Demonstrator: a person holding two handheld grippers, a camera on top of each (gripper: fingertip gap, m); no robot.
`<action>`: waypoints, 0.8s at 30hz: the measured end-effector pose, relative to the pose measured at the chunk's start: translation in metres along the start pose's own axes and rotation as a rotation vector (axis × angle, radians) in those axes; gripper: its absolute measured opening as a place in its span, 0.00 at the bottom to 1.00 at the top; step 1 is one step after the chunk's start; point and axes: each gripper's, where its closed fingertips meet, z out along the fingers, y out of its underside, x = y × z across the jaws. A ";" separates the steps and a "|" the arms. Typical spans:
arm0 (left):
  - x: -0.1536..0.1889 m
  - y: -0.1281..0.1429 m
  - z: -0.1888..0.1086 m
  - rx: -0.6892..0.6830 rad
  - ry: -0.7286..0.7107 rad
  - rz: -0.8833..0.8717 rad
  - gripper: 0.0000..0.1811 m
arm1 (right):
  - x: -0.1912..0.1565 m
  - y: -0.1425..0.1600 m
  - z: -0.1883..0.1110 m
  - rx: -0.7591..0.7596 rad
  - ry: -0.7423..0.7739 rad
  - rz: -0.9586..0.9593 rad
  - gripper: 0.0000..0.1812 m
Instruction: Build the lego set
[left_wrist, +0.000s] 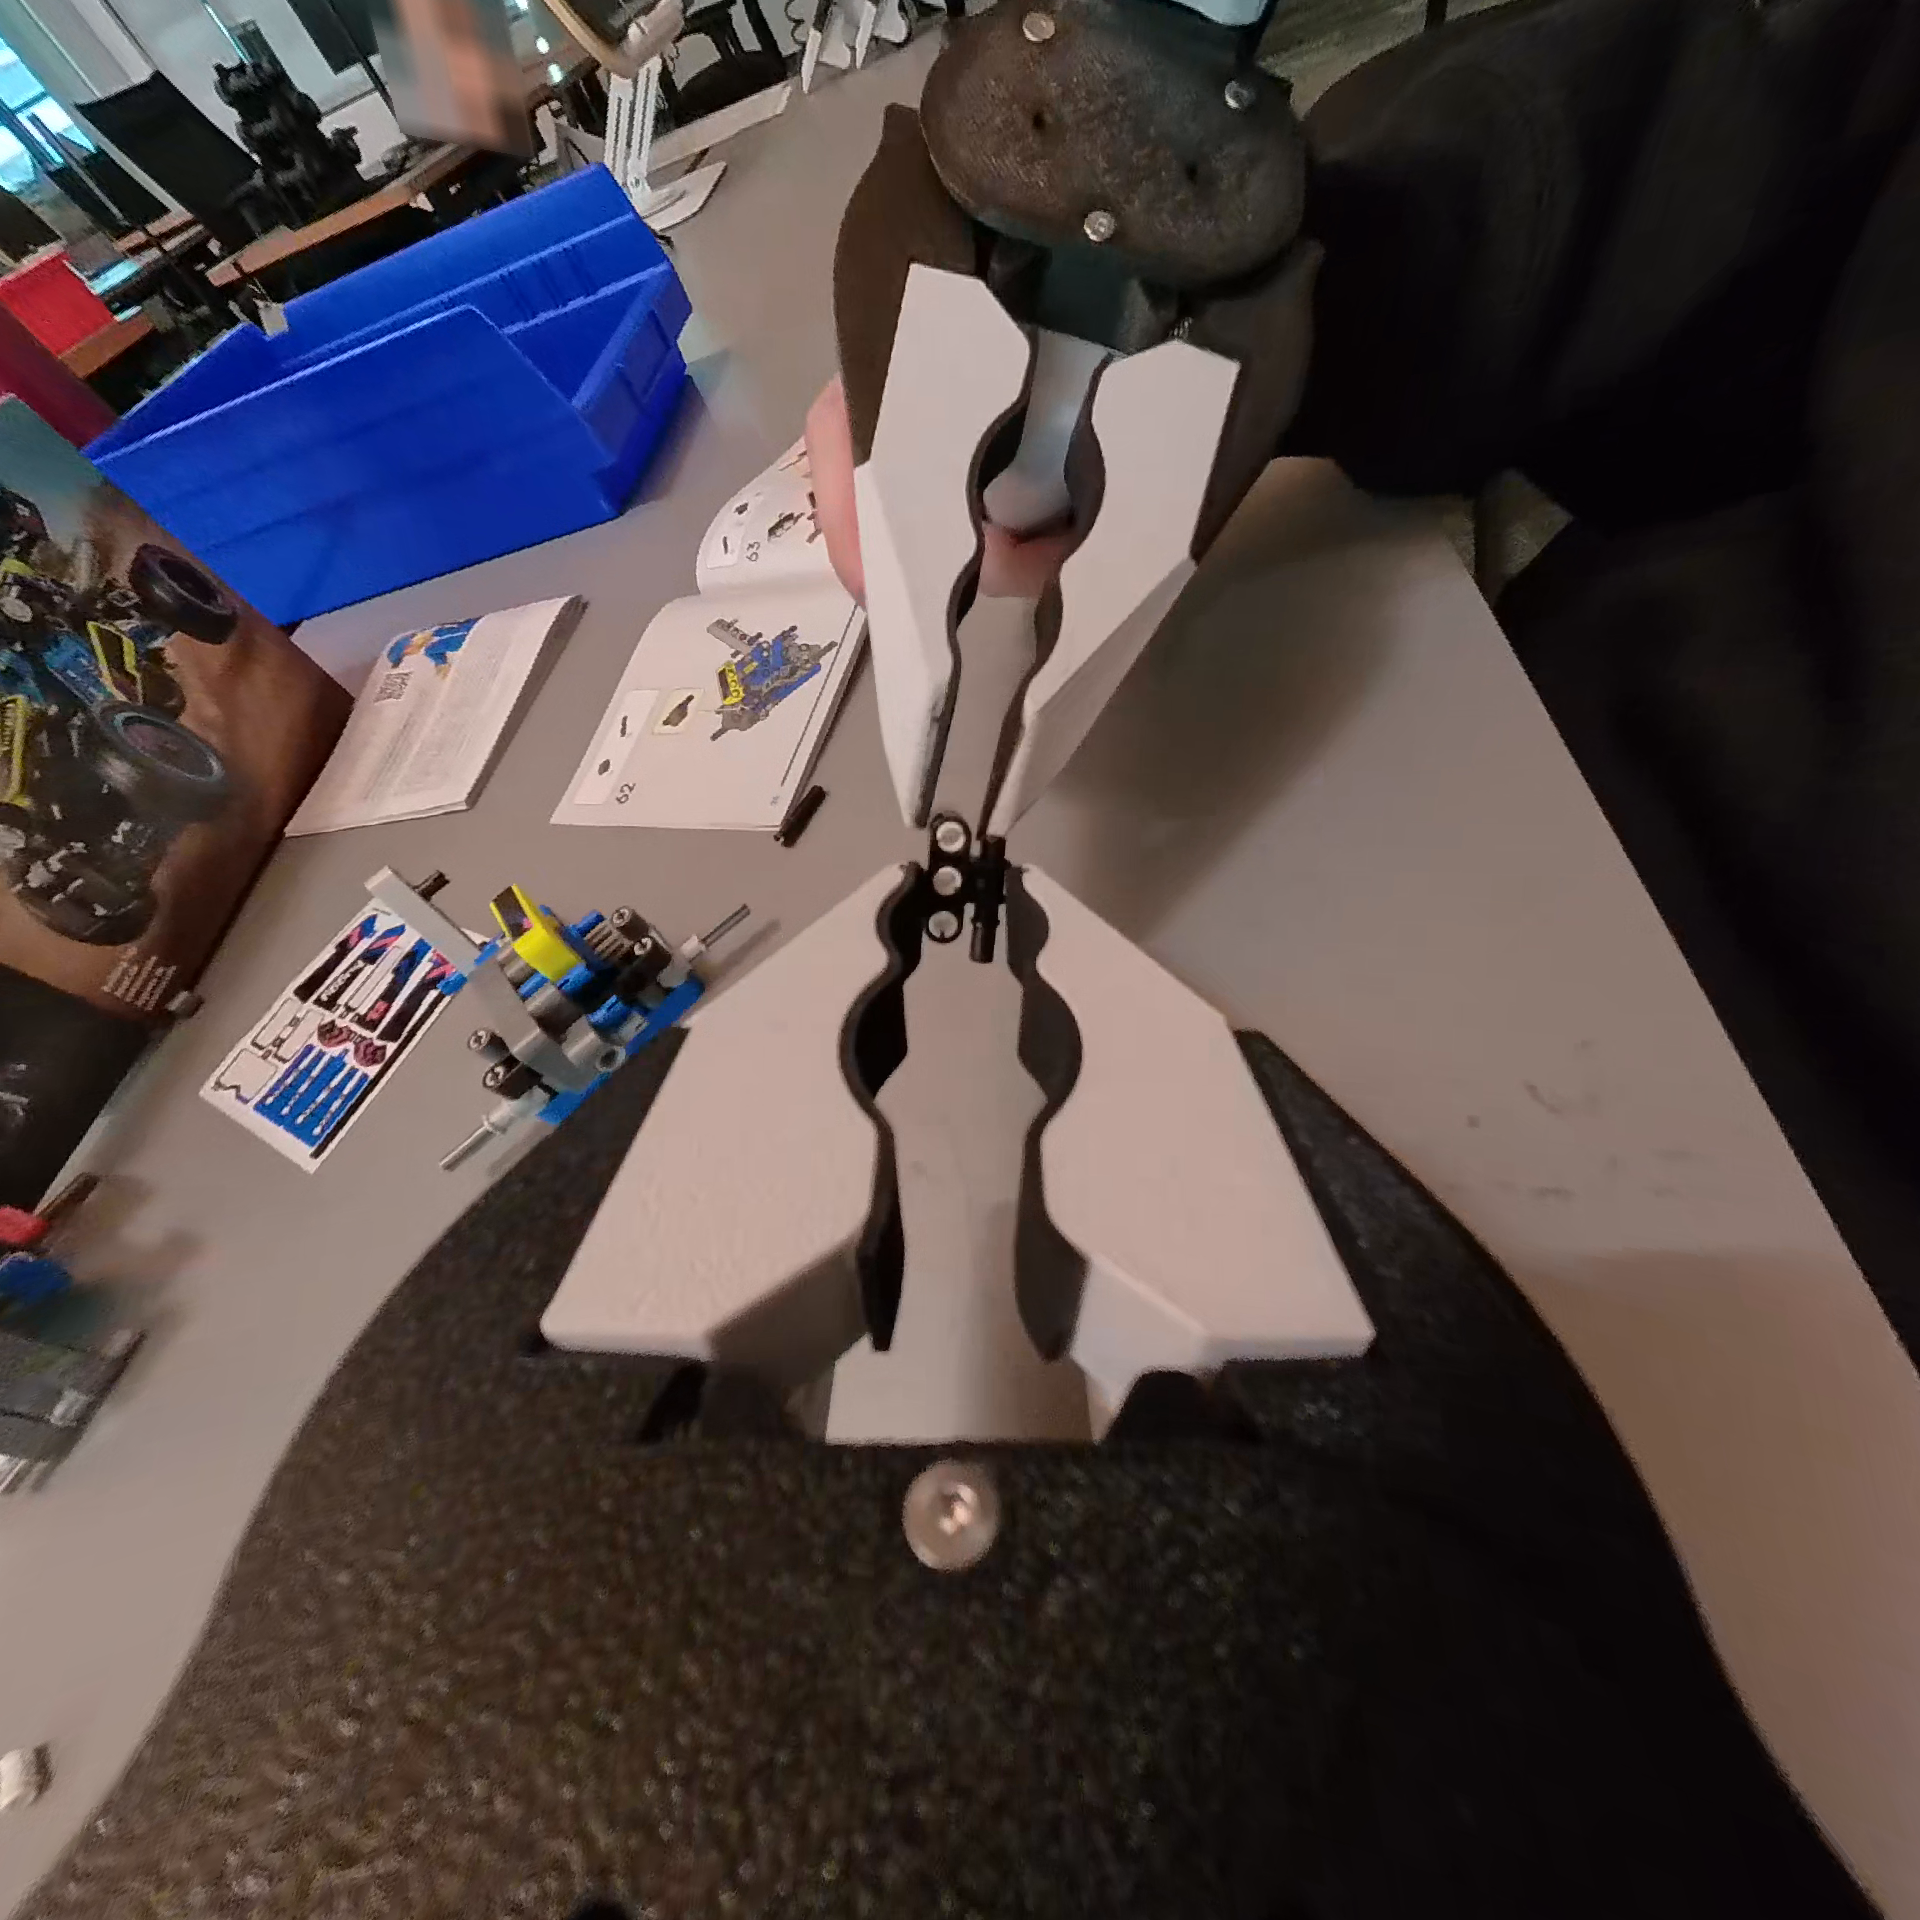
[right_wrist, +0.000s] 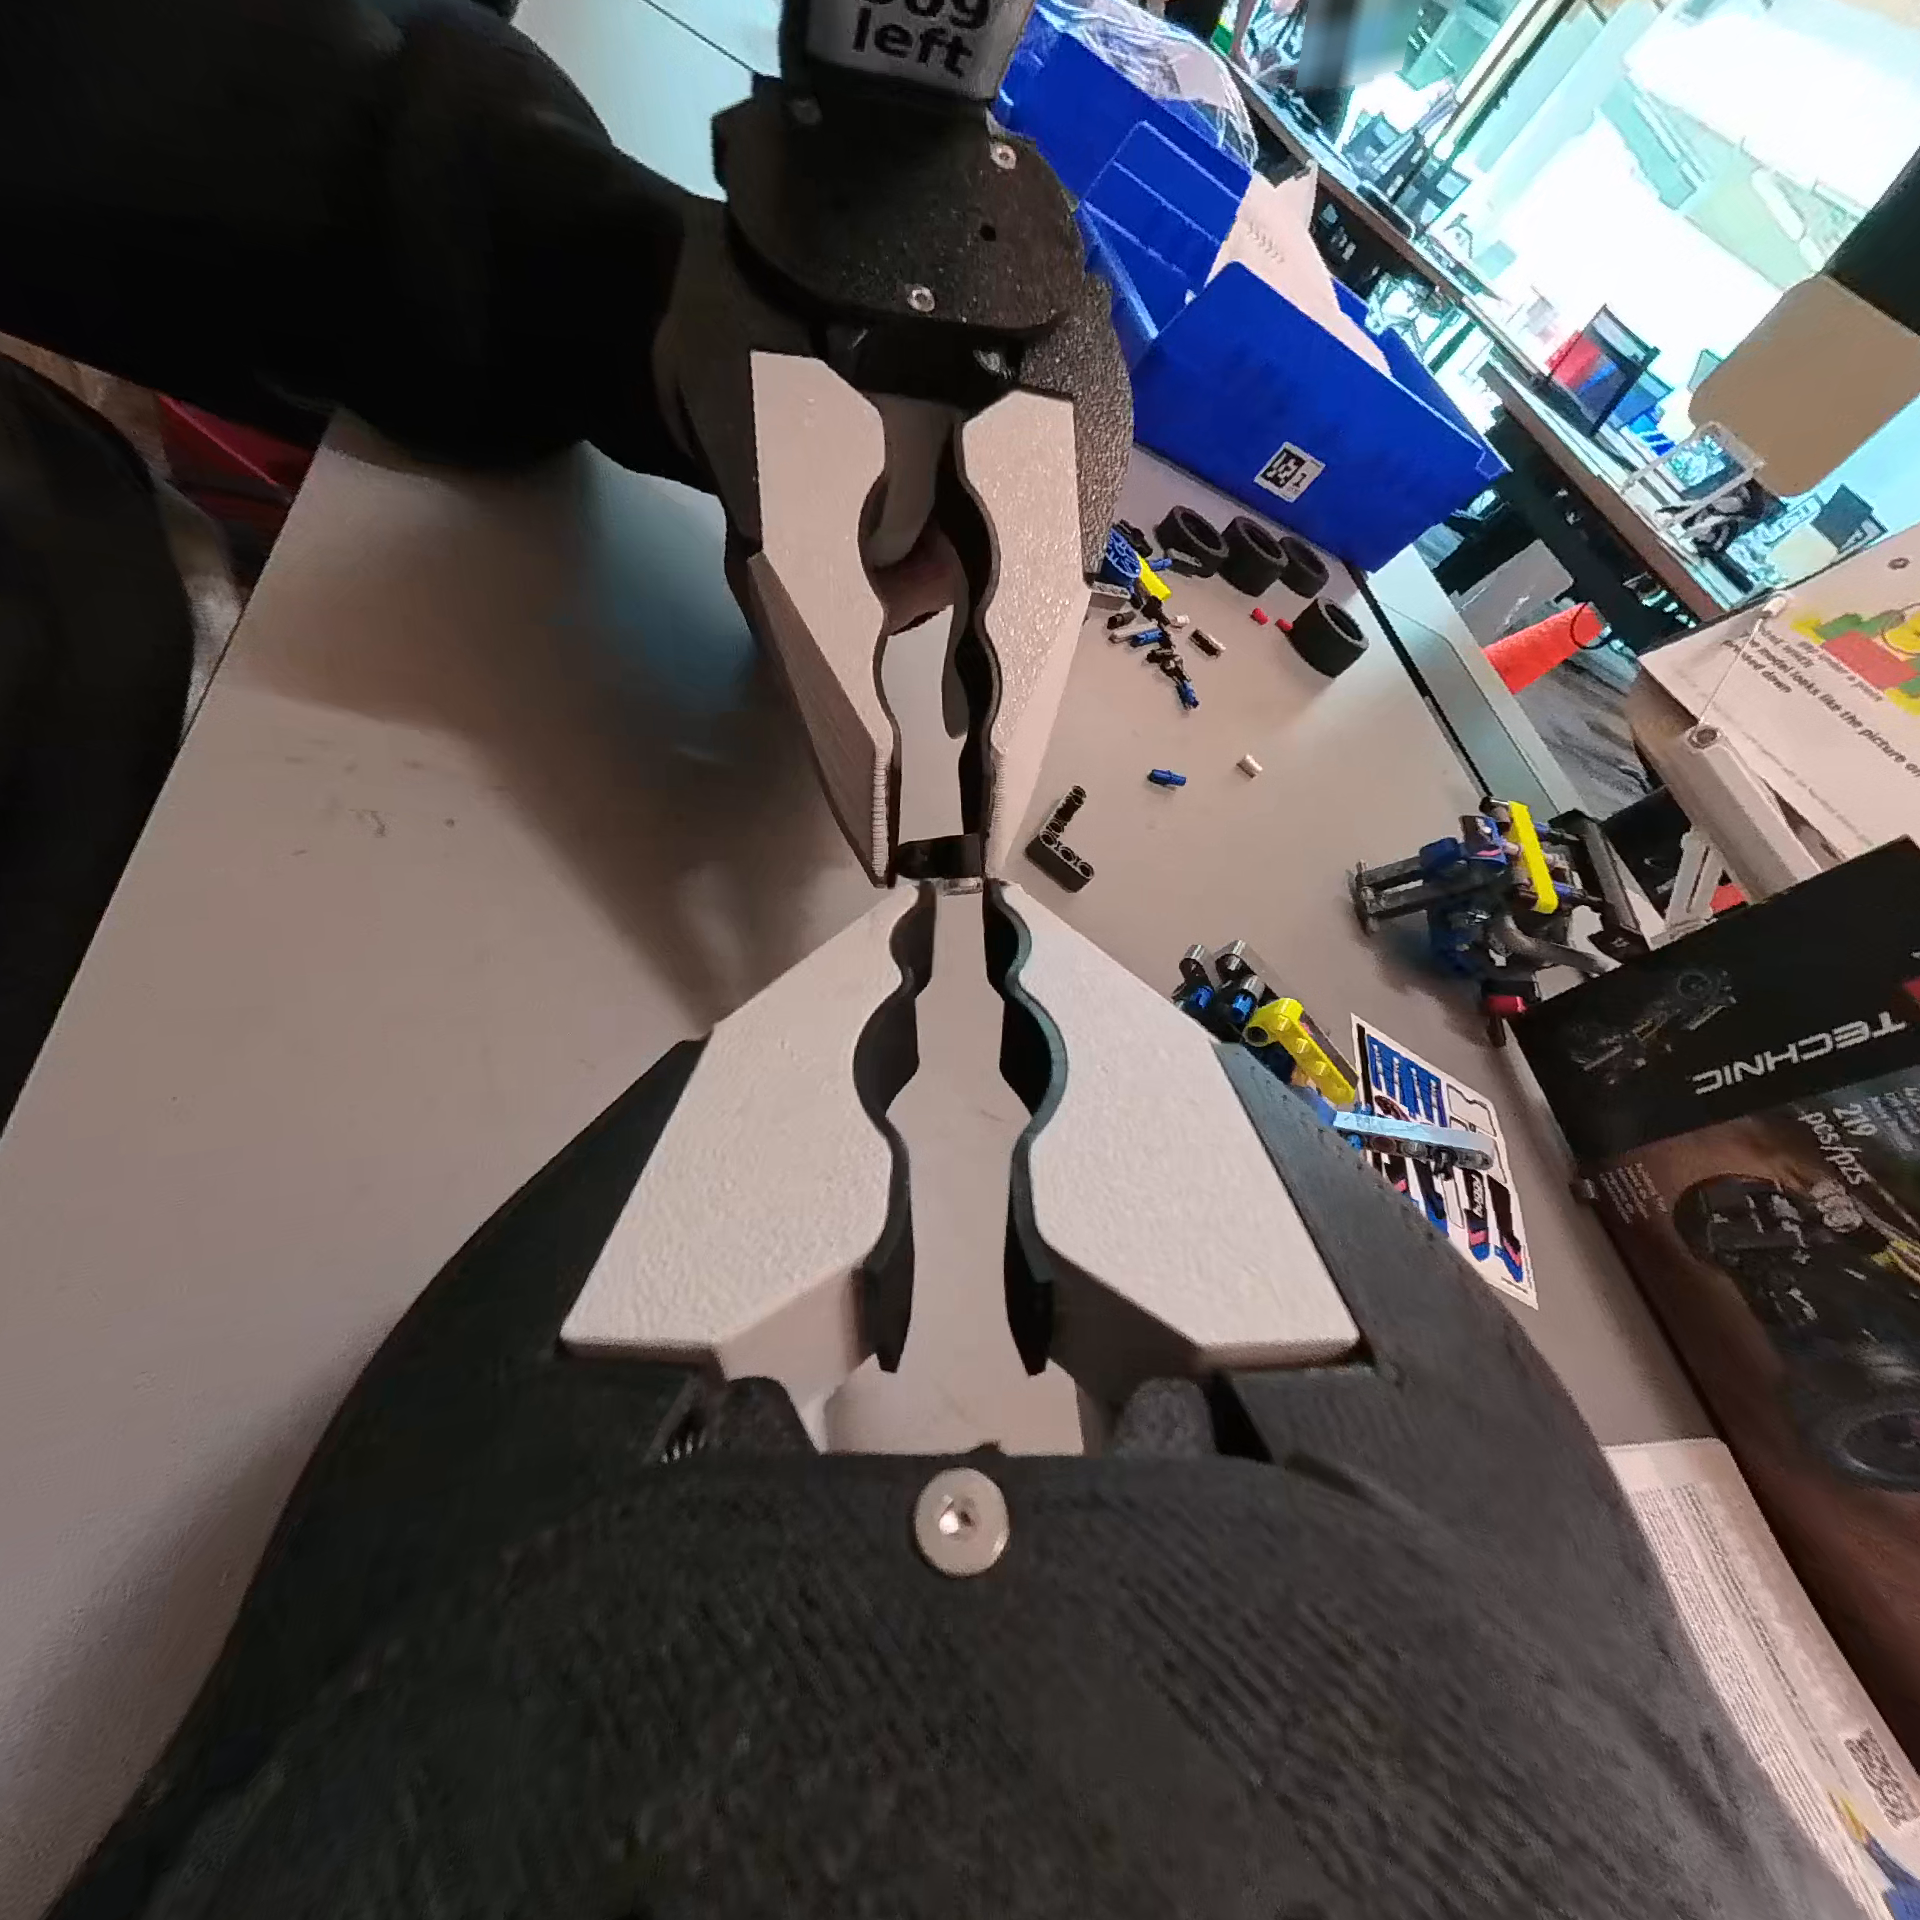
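The left tongs (left_wrist: 961, 904) pinch a small black plastic lego beam with holes (left_wrist: 948, 883). The right tongs (right_wrist: 940, 894), nearly closed, grip the same piece tip to tip above the grey counter (left_wrist: 1351, 883).

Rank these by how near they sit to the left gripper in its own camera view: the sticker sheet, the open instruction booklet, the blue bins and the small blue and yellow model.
1. Small blue and yellow model, on the table just left of the left gripper.
2. Sticker sheet, a little farther left.
3. Open instruction booklet, ahead and to the left.
4. Blue bins, far back left.
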 end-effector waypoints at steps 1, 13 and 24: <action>0.000 0.001 0.000 -0.007 0.001 0.001 0.07 | -0.001 0.000 -0.001 0.003 -0.009 0.004 0.05; 0.004 0.014 0.004 -0.079 0.021 -0.001 0.07 | -0.008 0.010 0.005 -0.021 -0.048 0.006 0.03; 0.000 0.023 0.011 -0.222 -0.078 0.145 0.09 | -0.004 0.018 0.012 -0.086 -0.009 0.019 0.03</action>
